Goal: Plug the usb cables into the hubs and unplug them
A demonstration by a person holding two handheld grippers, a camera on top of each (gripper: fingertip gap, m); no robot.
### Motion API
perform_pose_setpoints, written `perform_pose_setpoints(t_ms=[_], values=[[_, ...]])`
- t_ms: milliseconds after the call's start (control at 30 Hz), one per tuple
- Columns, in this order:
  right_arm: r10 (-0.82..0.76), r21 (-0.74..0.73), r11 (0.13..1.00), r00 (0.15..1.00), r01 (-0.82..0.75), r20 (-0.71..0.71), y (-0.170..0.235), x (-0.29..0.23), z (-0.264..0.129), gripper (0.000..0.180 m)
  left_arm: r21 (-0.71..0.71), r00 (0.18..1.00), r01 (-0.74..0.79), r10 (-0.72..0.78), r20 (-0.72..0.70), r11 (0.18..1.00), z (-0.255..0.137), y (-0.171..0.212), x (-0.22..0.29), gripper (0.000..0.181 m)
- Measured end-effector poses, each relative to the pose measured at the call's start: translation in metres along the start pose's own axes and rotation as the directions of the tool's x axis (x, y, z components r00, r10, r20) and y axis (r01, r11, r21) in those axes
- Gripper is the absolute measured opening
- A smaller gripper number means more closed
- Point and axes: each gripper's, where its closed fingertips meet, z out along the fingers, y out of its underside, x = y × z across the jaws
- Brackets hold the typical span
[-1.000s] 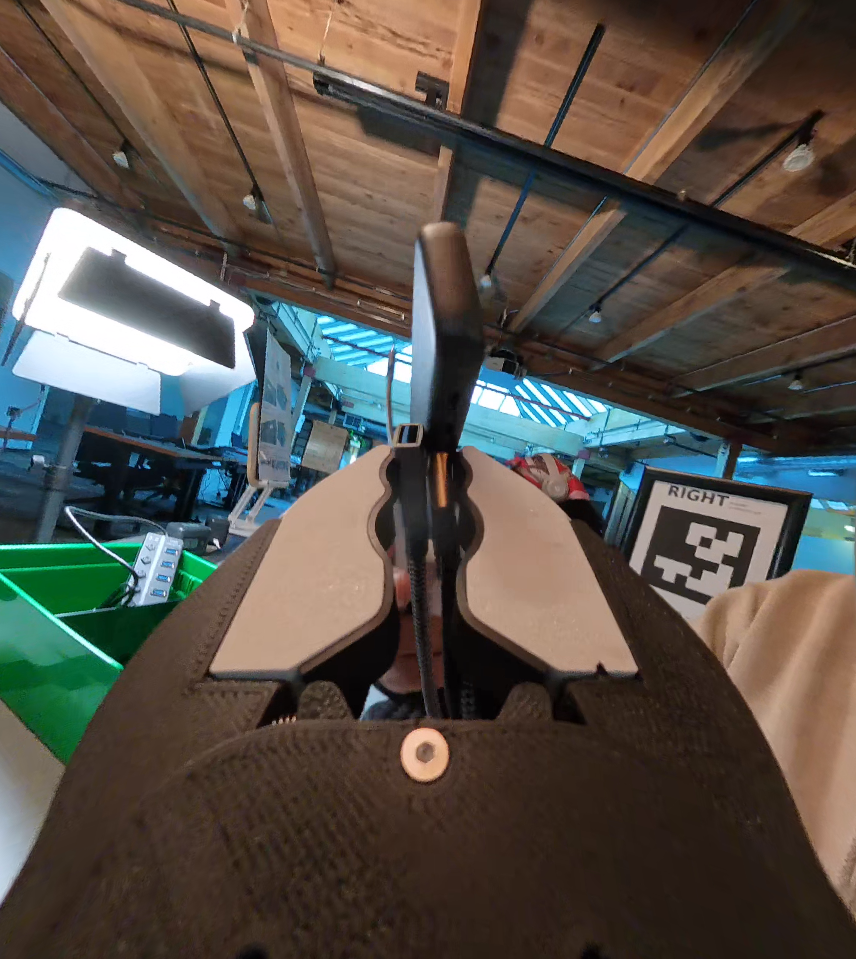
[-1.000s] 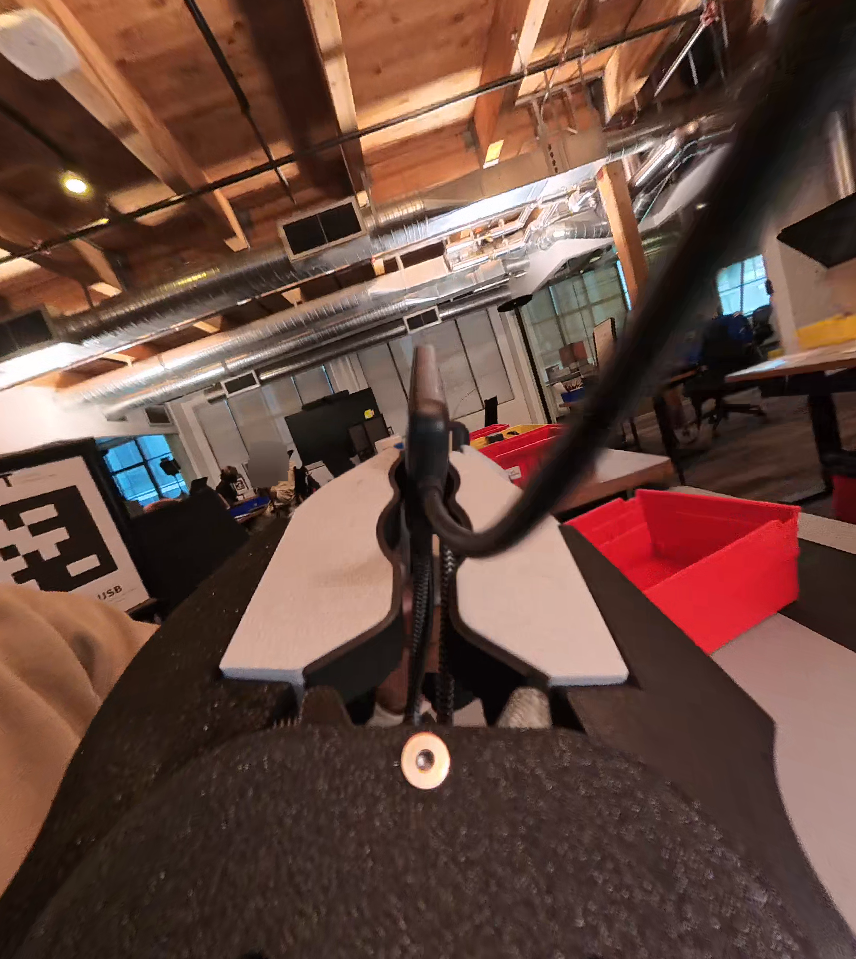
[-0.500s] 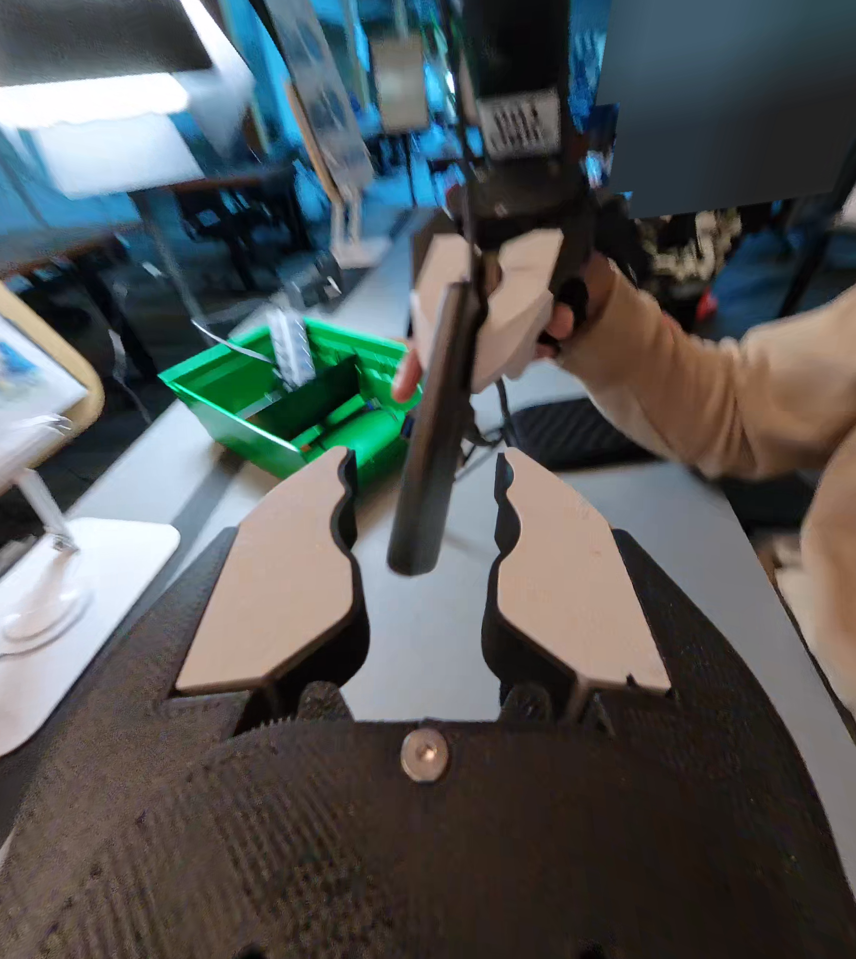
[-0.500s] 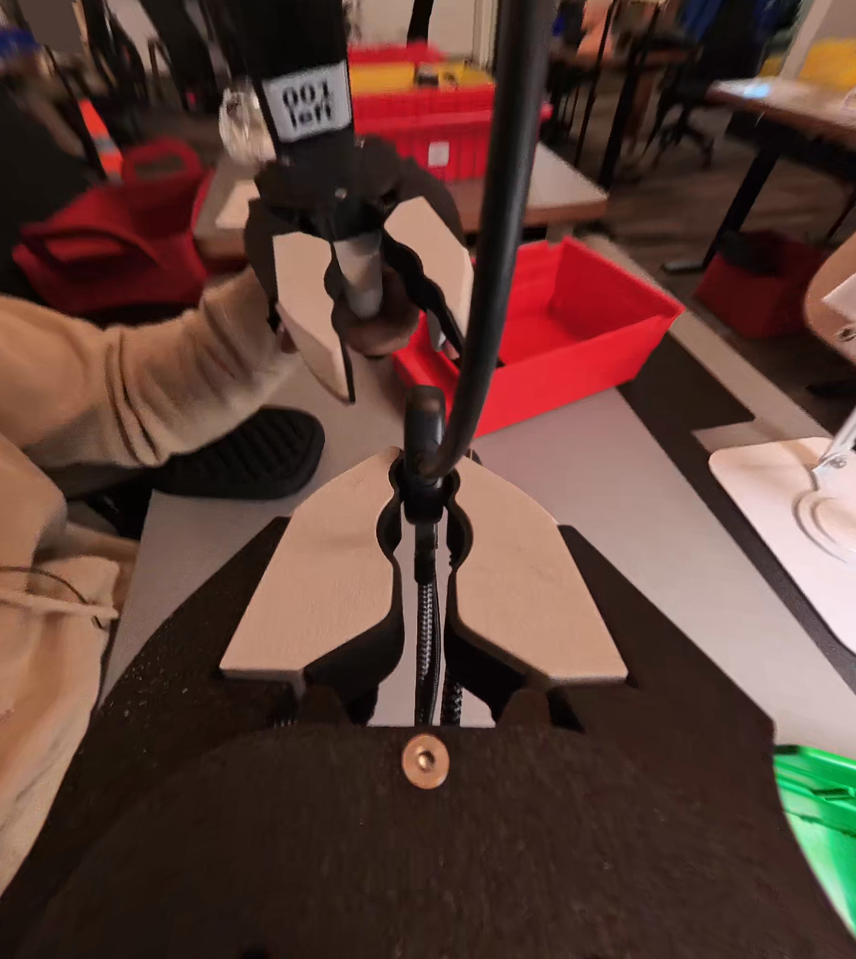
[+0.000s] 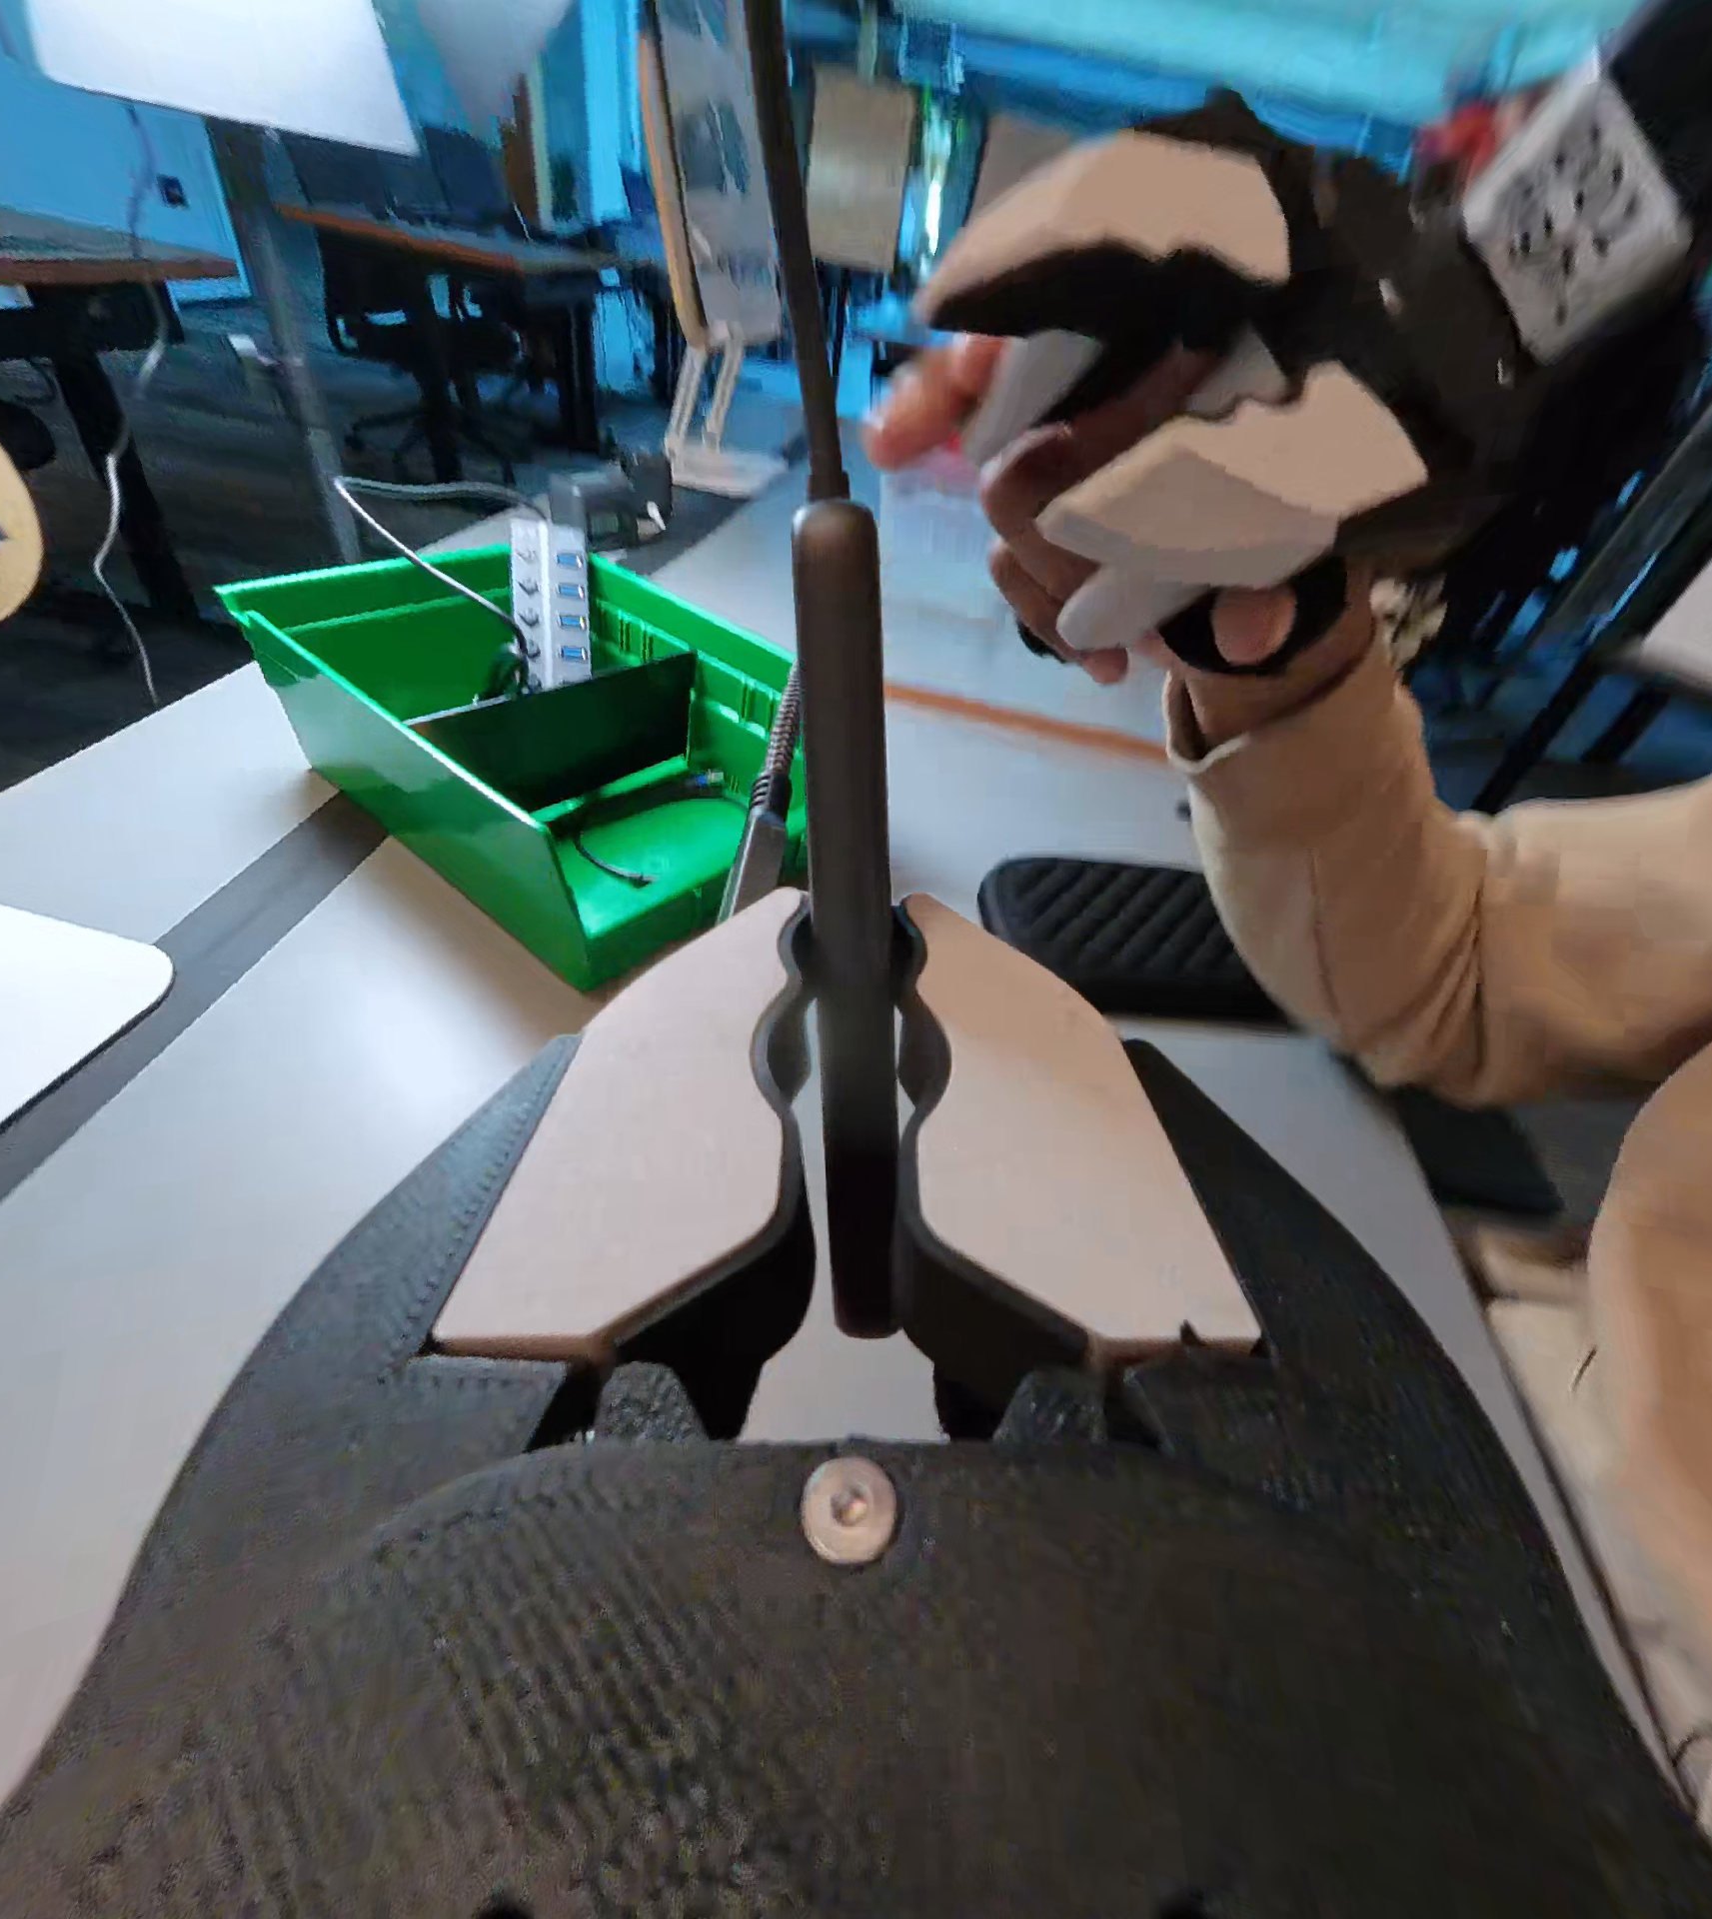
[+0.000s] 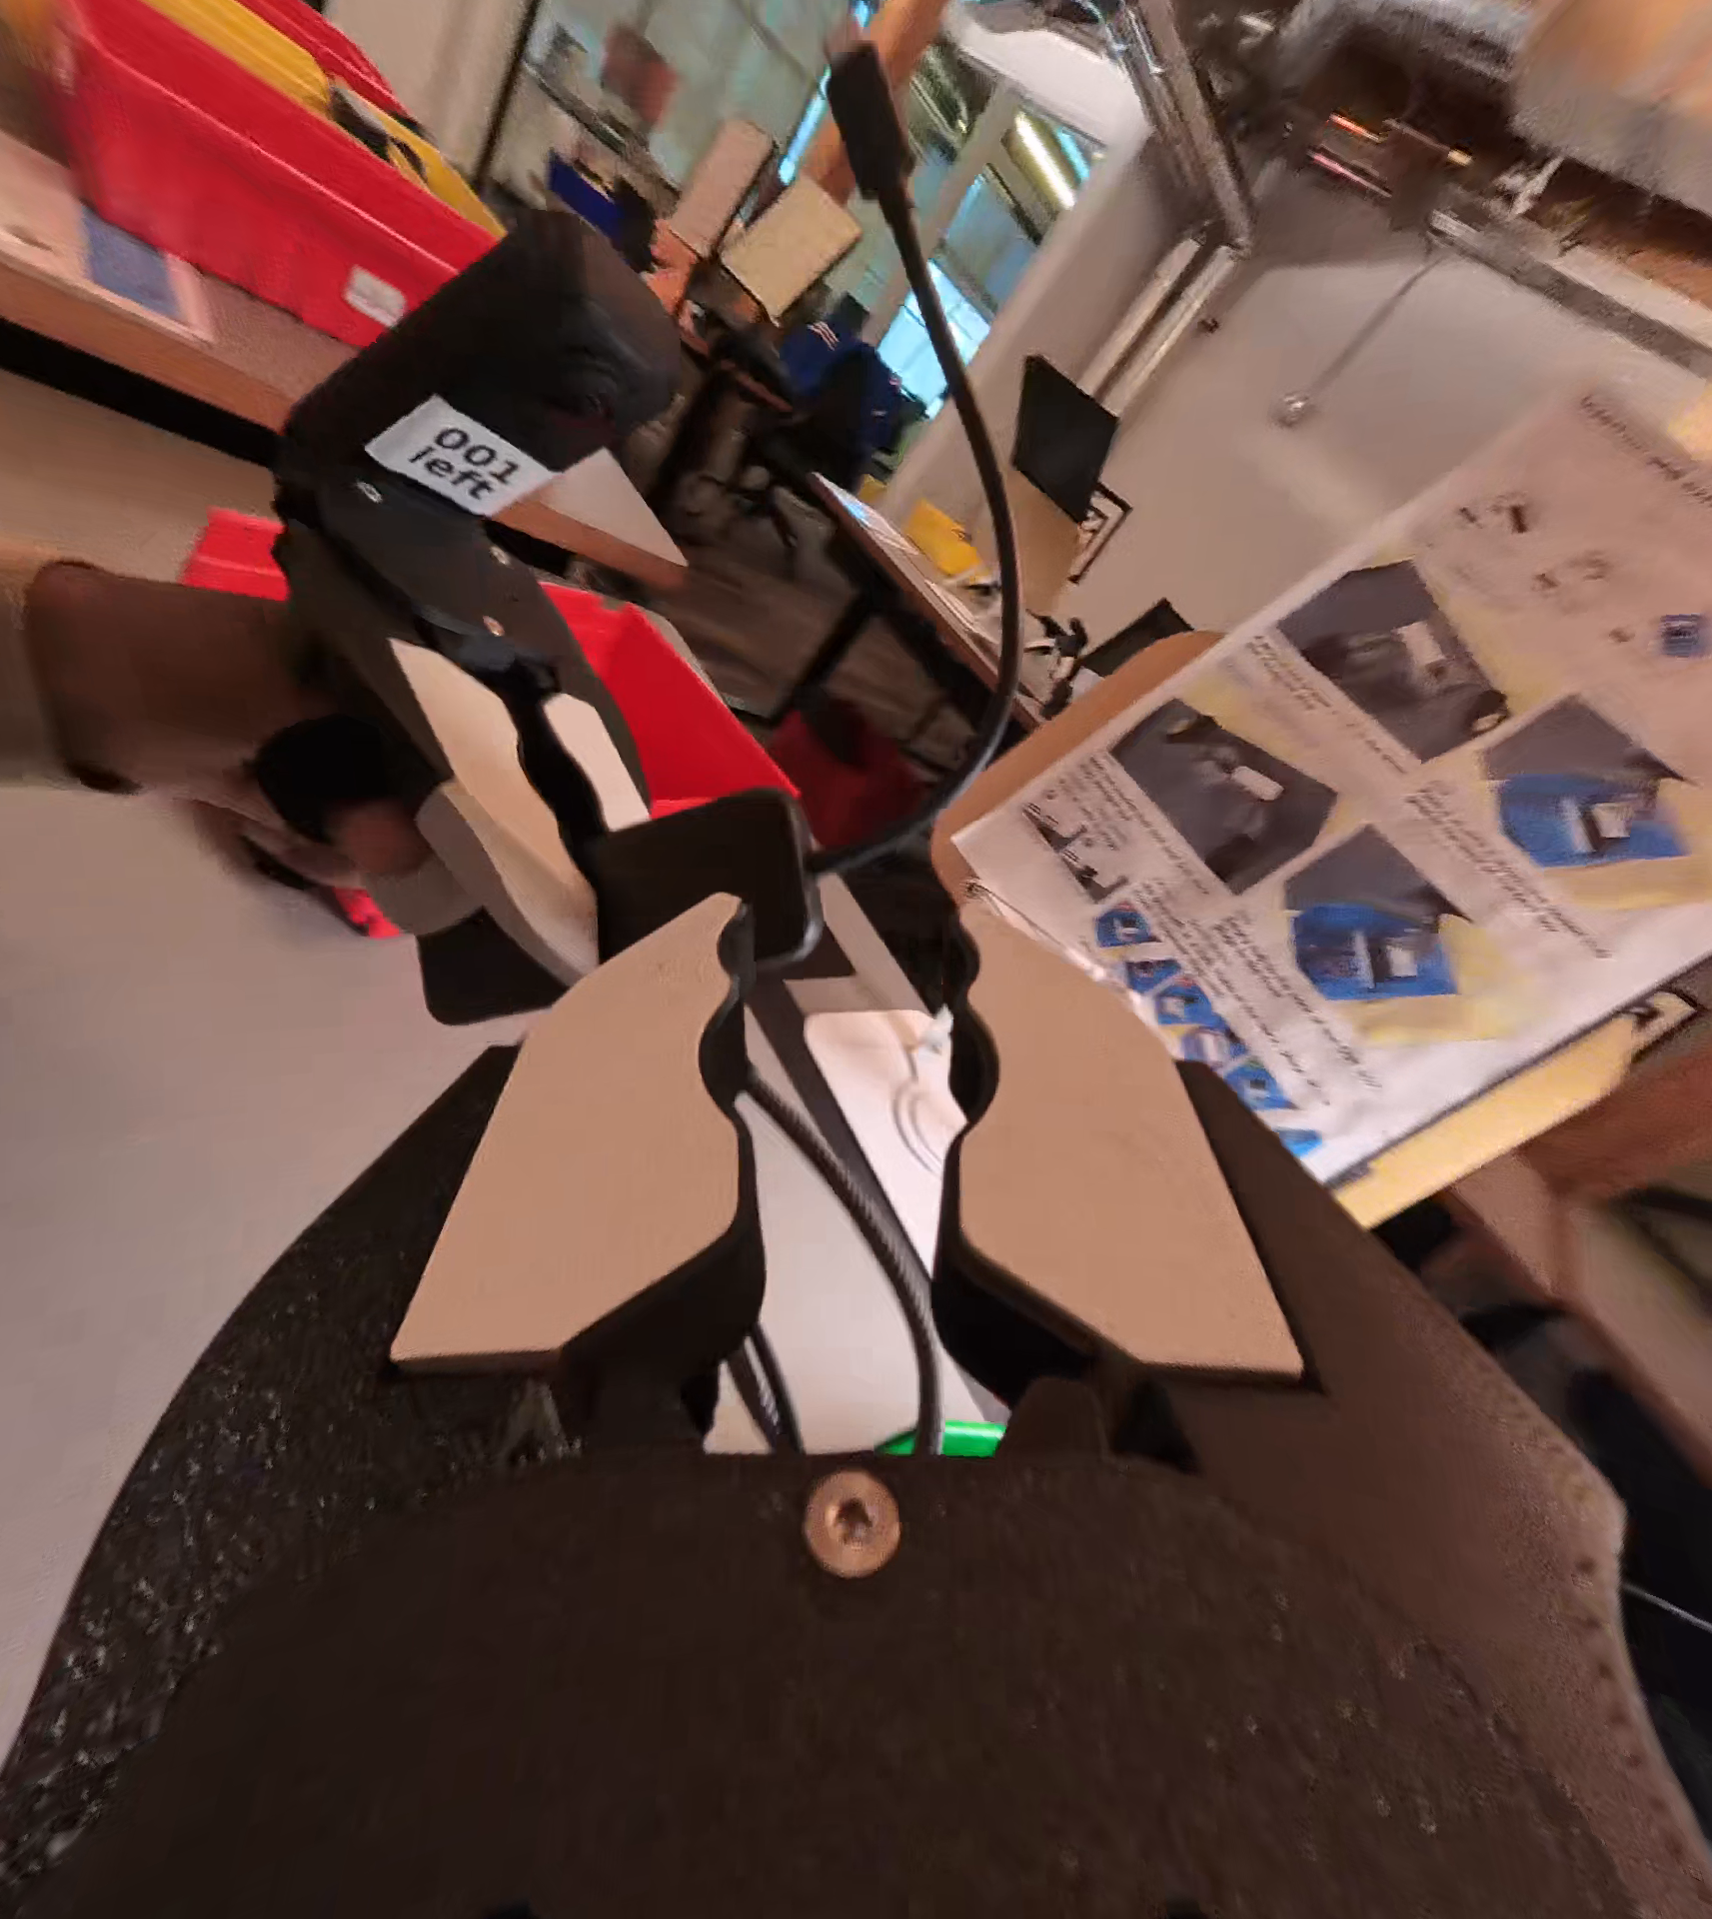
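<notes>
Clamping dark hub (upright) | green bin behind | right gripper agape

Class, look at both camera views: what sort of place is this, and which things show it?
Probably a shared workshop or lab: a green plastic parts bin on a grey worktable, stacked red plastic bins on desks behind, and a printed instruction sheet with photos.

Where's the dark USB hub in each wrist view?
Left wrist view: dark USB hub stands edge-on at centre, clamped in the left gripper.
Right wrist view: left of centre, flat face showing, held by that gripper.
Shared landmark: the hub's black cable rising from it.
</notes>
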Motion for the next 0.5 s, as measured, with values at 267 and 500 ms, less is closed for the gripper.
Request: perform_pose_setpoints(t_ms=[267,500], values=[[-0.185,-0.216,0.958,0.982,0.189,0.037,0.04,-0.018,0.02,0.033,0.205,0.982,0.179,-0.164,-0.09,0.962,-0.009,-0.021,-0.004,0.012],[-0.239,-0.232,0.94,0.969,0.248,0.066,0.049,-0.029,0.027,0.018,0.202,0.982,0.182,-0.169,-0.081,0.962,-0.002,-0.017,-0.003,0.012]])
